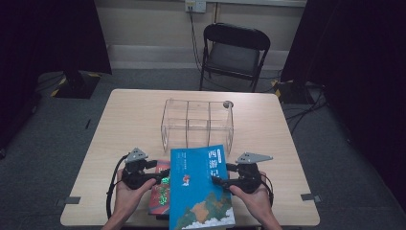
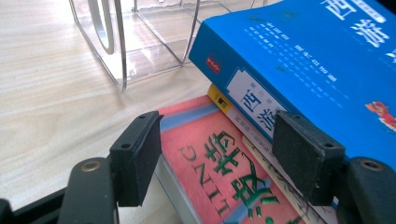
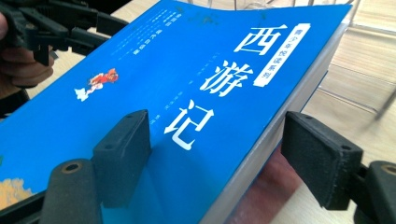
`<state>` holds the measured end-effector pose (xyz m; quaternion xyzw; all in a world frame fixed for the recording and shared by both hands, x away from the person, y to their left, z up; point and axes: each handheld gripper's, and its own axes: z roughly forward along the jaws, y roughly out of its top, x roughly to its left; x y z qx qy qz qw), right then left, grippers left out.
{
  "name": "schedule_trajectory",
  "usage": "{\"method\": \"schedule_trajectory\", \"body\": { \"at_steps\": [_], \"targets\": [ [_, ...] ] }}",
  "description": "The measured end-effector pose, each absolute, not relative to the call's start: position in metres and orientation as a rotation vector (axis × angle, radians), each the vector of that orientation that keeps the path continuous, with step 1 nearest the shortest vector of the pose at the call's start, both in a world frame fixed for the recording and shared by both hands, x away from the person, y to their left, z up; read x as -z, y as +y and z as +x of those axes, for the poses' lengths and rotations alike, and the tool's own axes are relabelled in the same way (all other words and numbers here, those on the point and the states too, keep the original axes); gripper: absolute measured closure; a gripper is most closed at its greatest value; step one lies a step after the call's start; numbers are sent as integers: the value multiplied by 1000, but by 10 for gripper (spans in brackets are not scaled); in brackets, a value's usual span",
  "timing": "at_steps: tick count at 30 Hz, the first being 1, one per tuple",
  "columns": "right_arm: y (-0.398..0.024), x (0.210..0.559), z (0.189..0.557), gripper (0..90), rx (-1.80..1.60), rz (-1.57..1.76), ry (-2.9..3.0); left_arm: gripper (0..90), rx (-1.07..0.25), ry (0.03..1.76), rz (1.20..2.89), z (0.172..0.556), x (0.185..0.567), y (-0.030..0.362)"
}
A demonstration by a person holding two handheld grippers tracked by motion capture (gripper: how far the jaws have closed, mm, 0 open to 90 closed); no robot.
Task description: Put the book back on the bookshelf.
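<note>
Red book [image 1: 159, 191] largely under blue book [image 1: 201, 189]

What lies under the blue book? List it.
Under the blue book lies a red book; between them a thinner book's yellow-tipped spine shows. Their covered parts stay hidden.

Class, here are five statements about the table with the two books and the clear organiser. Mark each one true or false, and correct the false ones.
1. The blue book lies on top of the red book. True.
2. The clear organiser holds a book in one compartment. False: its compartments are bare.
3. The right gripper has one jaw above the blue book's cover and one jaw past its page edge. True.
4. The left gripper is shut on the red book. False: its jaws stand apart over that book's cover.
5. The folding chair stands on the table. False: it stands on the floor behind it.
</note>
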<state>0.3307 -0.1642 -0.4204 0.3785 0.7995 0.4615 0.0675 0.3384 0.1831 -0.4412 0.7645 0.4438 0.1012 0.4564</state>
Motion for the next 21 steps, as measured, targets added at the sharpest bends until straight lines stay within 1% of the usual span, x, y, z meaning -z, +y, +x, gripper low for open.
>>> {"method": "schedule_trajectory", "body": {
  "at_steps": [2, 6, 12, 18, 21],
  "targets": [
    [-166, 419, 327, 242, -1376, 1138, 2407, 355, -244, 1079, 1890, 340, 441, 181],
    [-172, 421, 320, 247, -1398, 1160, 2392, 377, -249, 1068, 1881, 341, 442, 178],
    [-173, 423, 321, 234, -1428, 1167, 2384, 342, -220, 1063, 1902, 341, 443, 180],
    [-171, 428, 331, 152, -1447, 1207, 2407, 317, -227, 1046, 1923, 340, 446, 181],
    [-169, 428, 332, 143, -1440, 1213, 2409, 315, -224, 1047, 1914, 339, 447, 181]
  ]
}}
